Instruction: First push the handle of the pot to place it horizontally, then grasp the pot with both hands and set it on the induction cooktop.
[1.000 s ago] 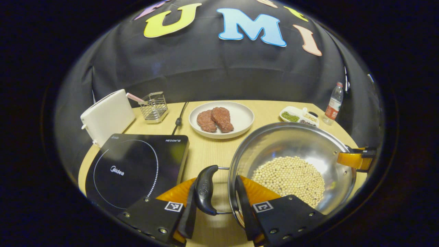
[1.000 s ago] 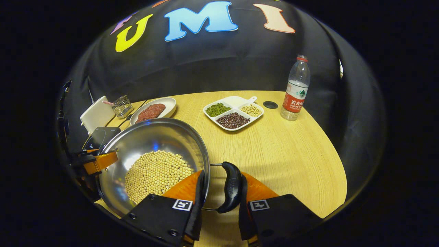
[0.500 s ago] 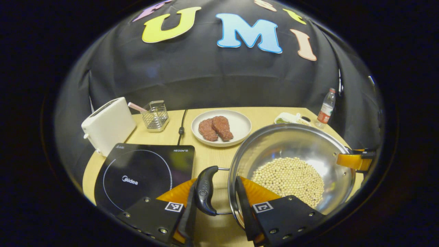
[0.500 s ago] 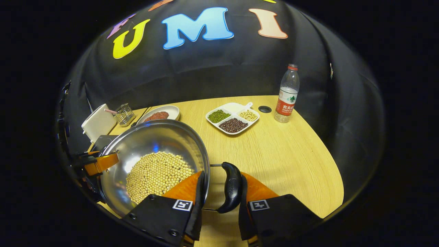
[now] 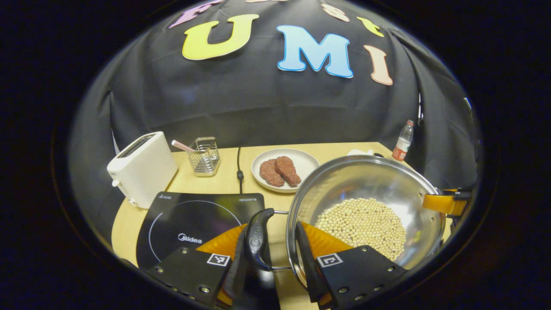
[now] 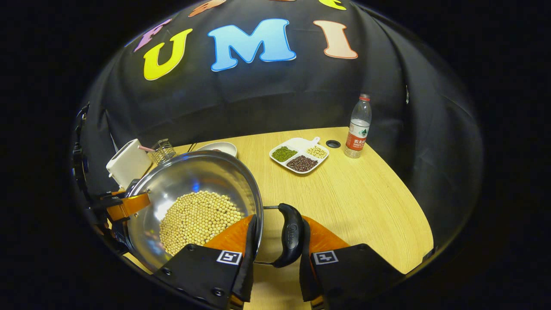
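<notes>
Where both jaws clamp: pot (image 5: 366, 189) handles.

Behind your work, a white toaster (image 5: 142, 168) stood at the table's (image 6: 366, 202) far left edge, with a wire basket (image 5: 205, 156) just beside it — a pink-striped stick (image 5: 182, 146) leaned out of that basket. A black cable (image 5: 239, 167) ran across the wood between the basket and a white plate (image 5: 301, 160) carrying two slabs of raw meat (image 5: 279, 171). Farther right you had a divided dish (image 6: 299, 153) — green beans, dark beans and pale beans in separate compartments — and near it a small black cap (image 6: 332, 144) and an upright water bottle (image 6: 357, 128).
</notes>
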Demonstrator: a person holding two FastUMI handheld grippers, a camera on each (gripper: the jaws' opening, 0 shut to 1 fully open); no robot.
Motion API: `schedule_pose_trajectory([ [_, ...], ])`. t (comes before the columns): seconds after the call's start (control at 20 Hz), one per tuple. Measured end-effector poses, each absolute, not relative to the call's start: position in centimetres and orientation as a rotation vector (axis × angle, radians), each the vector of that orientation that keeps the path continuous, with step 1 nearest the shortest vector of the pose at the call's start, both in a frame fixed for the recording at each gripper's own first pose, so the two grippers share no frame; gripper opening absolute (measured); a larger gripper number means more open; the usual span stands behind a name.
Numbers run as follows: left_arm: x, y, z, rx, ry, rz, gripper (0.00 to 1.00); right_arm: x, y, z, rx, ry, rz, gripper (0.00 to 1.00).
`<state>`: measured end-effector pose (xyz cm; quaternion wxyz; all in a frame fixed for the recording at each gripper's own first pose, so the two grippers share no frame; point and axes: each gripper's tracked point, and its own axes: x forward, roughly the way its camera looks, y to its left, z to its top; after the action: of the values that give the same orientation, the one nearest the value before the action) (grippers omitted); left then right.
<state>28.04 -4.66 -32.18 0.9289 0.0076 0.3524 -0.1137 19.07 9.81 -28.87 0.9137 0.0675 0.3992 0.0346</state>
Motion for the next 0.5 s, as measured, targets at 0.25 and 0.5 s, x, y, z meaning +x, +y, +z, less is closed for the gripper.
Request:
schedule_pose_trajectory([
  [0.25, 28.0, -1.4, -30.9, 0.014, 0.711, -0.229, 0.58, 18.6, 12.5, -27.6, 0.145, 0.805, 0.079, 0.46],
  [0.5, 27.6, 1.9, -30.8, 0.006, 0.71, -0.221, 0.58, 18.0, 15.4, -26.9, 0.148, 0.8, 0.088, 0.45],
])
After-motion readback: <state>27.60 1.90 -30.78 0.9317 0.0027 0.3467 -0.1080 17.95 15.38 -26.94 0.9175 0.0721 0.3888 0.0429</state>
